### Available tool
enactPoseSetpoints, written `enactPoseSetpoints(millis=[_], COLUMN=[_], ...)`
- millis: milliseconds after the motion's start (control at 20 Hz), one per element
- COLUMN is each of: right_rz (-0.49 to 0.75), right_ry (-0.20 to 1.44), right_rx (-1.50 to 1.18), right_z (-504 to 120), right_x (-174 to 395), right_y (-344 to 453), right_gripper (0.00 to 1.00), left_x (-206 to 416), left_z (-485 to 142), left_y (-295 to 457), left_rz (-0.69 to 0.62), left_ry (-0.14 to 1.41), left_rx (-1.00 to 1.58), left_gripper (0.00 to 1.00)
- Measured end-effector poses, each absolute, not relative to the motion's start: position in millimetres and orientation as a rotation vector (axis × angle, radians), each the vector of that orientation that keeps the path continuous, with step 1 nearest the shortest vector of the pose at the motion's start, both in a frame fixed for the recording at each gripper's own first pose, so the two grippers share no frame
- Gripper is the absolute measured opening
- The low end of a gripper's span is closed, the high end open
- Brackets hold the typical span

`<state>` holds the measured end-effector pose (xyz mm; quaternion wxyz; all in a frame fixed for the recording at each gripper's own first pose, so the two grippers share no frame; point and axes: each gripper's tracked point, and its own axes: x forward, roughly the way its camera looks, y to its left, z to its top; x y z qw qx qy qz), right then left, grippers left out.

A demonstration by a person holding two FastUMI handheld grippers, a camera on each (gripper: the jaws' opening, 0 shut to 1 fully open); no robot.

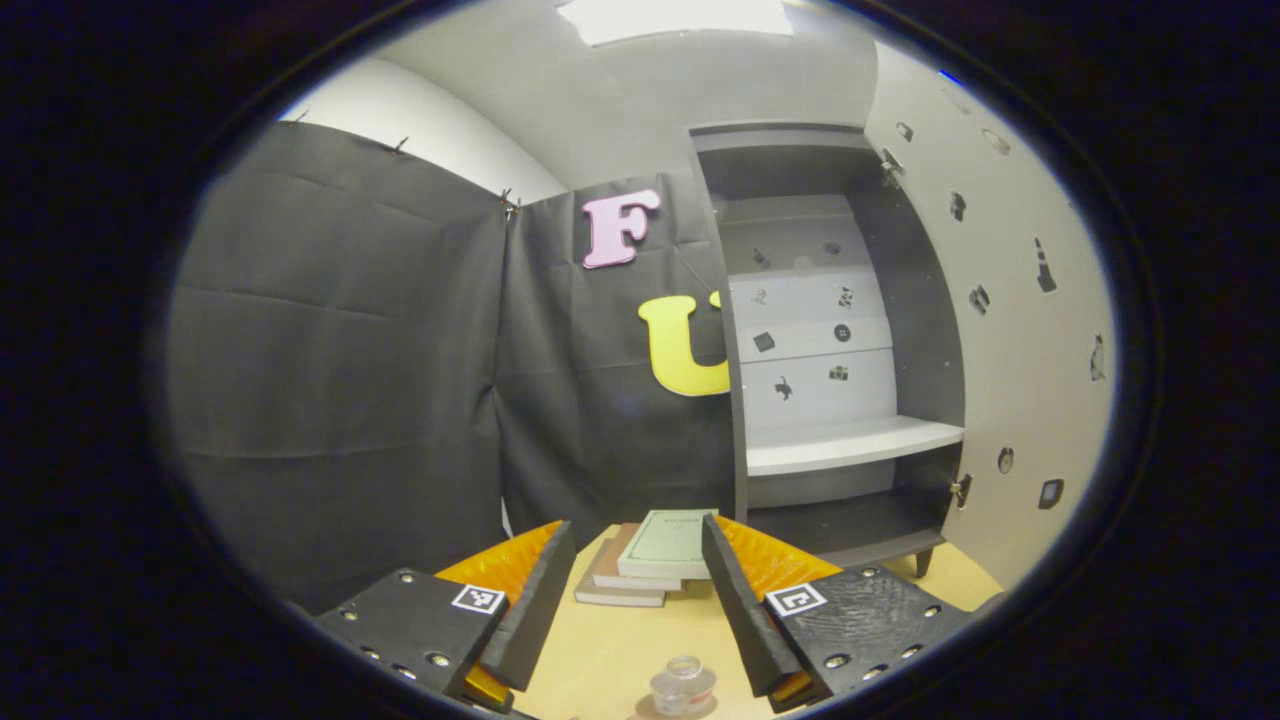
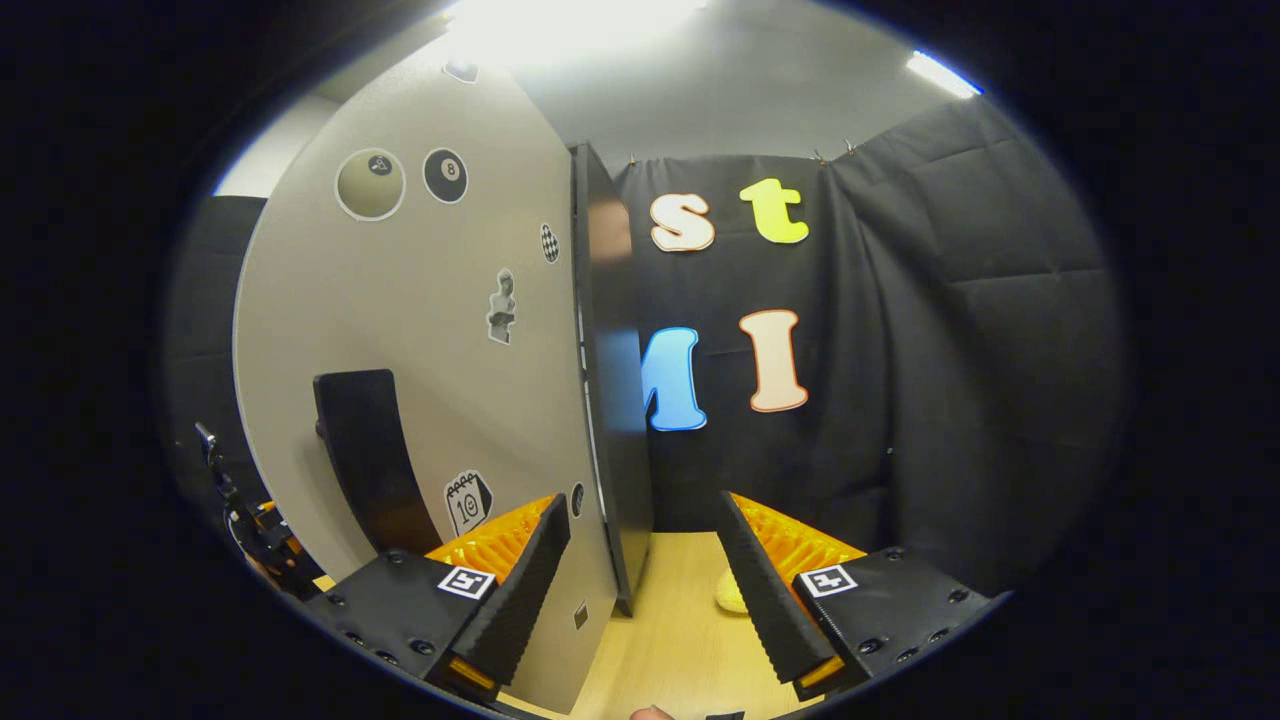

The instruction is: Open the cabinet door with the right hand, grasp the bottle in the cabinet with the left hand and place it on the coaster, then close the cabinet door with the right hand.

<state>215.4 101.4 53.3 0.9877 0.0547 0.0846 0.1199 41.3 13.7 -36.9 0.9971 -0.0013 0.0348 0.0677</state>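
Grey cabinet (image 1: 830,330): we see it standing open at the back of the table, its white shelf (image 1: 850,443) bare, stickers on its back panel.
Cabinet door (image 1: 1000,330): we see it swung out to the right in the left gripper view; in the right gripper view its edge stands between the fingers, touching neither, with the black handle (image 2: 365,460) on its face.
Wooden table (image 1: 610,650): we note a stack of books (image 1: 645,565) just beside the cabinet.
Left gripper (image 1: 630,610): fingers spread wide, holding nothing.
Right gripper (image 2: 640,590): fingers spread wide, gripping nothing.
Clear glass bottle (image 1: 683,686): we find it upright on the table, low between the left fingers, apart from both.
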Motion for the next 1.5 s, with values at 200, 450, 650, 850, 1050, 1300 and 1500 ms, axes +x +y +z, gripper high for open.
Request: enactPoseSetpoints(millis=[200, 450, 650, 850, 1050, 1300, 1500], right_rz=[0.244, 0.204, 0.221, 0.24, 0.265, 0.307, 0.35], right_ry=[0.188, 0.173, 0.176, 0.162, 0.157, 0.148, 0.157], right_rx=[0.107, 0.048, 0.035, 0.027, 0.041, 0.035, 0.049], right_z=[50.8, 59.0, 59.1, 61.5, 61.5, 63.6, 60.7], right_x=[210.3, 200.9, 197.1, 185.3, 185.5, 192.3, 203.9], right_y=[124.7, 133.7, 158.7, 188.2, 215.0, 254.9, 287.7], right_gripper=[0.95, 0.86, 0.86, 0.82, 0.82, 0.82, 0.83], left_x=[50.8, 50.5, 45.0, 38.8, 30.4, 23.8, 13.9], left_z=[-39.8, -42.3, -44.4, -49.8, -55.5, -56.2, -61.9], left_y=[32.1, 56.3, 80.0, 105.2, 136.2, 167.2, 191.7], left_rz=[0.108, 0.095, 0.096, 0.103, 0.129, 0.148, 0.178], left_ry=[0.072, 0.06, 0.058, 0.069, 0.084, 0.081, 0.091], left_rx=[-0.061, -0.095, -0.09, -0.092, -0.062, -0.067, -0.063], left_gripper=[0.77, 0.8, 0.79, 0.76, 0.79, 0.77, 0.76])
